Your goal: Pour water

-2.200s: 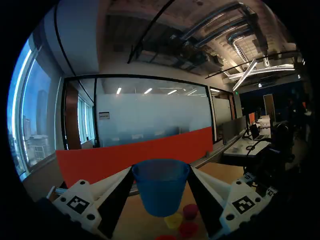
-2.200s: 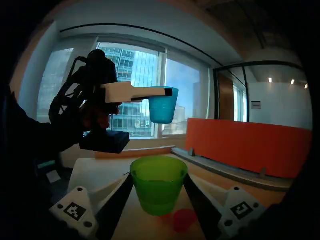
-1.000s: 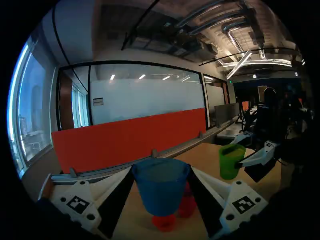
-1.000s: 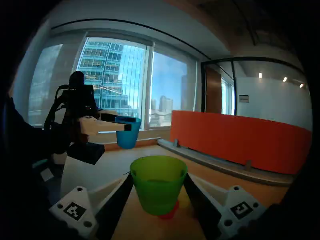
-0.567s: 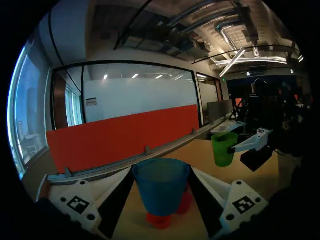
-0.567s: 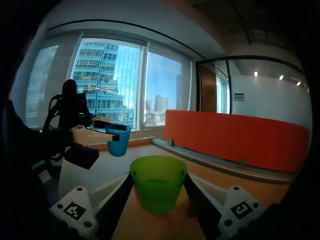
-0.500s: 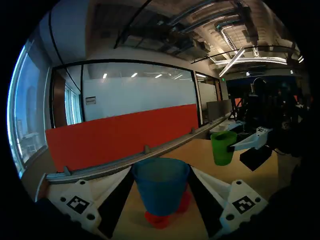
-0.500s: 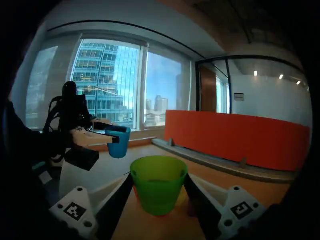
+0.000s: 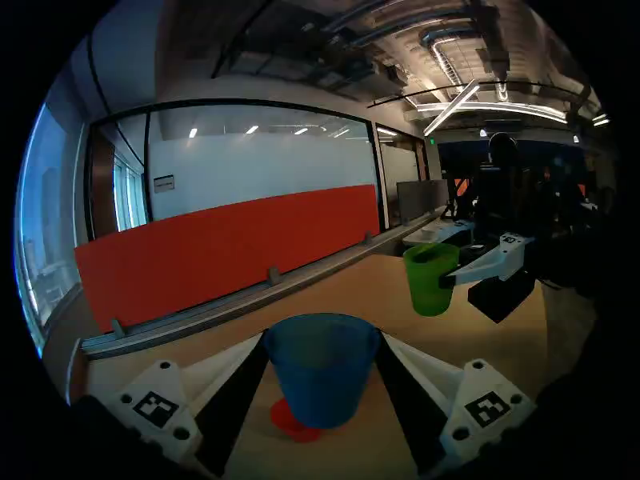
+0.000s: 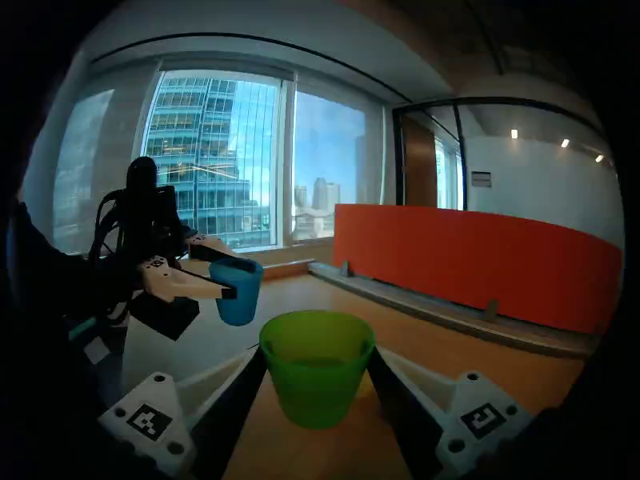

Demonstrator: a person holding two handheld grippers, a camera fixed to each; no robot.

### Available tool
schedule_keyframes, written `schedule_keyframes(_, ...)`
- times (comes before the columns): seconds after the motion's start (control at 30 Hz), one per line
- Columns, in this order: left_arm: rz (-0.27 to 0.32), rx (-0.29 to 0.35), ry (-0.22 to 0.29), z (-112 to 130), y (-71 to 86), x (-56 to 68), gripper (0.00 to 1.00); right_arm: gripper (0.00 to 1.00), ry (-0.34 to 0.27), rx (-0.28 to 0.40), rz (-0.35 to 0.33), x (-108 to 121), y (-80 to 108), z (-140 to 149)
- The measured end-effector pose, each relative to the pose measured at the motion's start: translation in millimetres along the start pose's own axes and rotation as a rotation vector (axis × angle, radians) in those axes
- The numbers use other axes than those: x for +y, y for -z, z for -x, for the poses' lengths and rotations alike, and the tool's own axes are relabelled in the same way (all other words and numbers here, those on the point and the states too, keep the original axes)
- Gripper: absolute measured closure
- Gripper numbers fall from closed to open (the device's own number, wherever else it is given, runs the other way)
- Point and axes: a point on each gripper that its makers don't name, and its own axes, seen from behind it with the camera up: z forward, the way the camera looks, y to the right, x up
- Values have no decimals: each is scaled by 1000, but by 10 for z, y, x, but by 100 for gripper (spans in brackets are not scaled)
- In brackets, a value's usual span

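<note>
Office interior with a wooden table (image 9: 352, 292) seen across both views. A tall window (image 10: 240, 160) onto high-rise buildings stands beyond the table's far end in the right gripper view. A long orange partition (image 9: 224, 248) runs along one table edge, with a grey rail at its foot.

Left gripper (image 9: 321, 344): its two white fingers, each carrying a black-and-white marker tile, press on opposite sides of a blue cup (image 9: 322, 376), so the tongs are clamped on it. The blue cup is upright, mouth up, held above the tabletop. In the right gripper view this same gripper appears at left, raised over the table, the blue cup between its fingers and tipped slightly.

Right gripper (image 10: 318, 352): its fingers close on either side of a green cup (image 10: 318, 380), clamped on it in the same manner. The green cup is upright and off the table. In the left gripper view it appears at right, farther off, gripped near the rim, with the table surface behind it.

The two cups are near each other but apart, rims not touching. Whether either cup holds water cannot be told.

A small red disc (image 9: 288, 418) lies flat on the table, partly hidden behind the base of the blue cup.
</note>
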Motion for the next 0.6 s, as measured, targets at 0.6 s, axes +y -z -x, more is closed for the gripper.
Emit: schedule_keyframes(0.6, 88, -126, -38, 393, -159, 253, 11, 11, 12, -84, -31, 33, 29, 317)
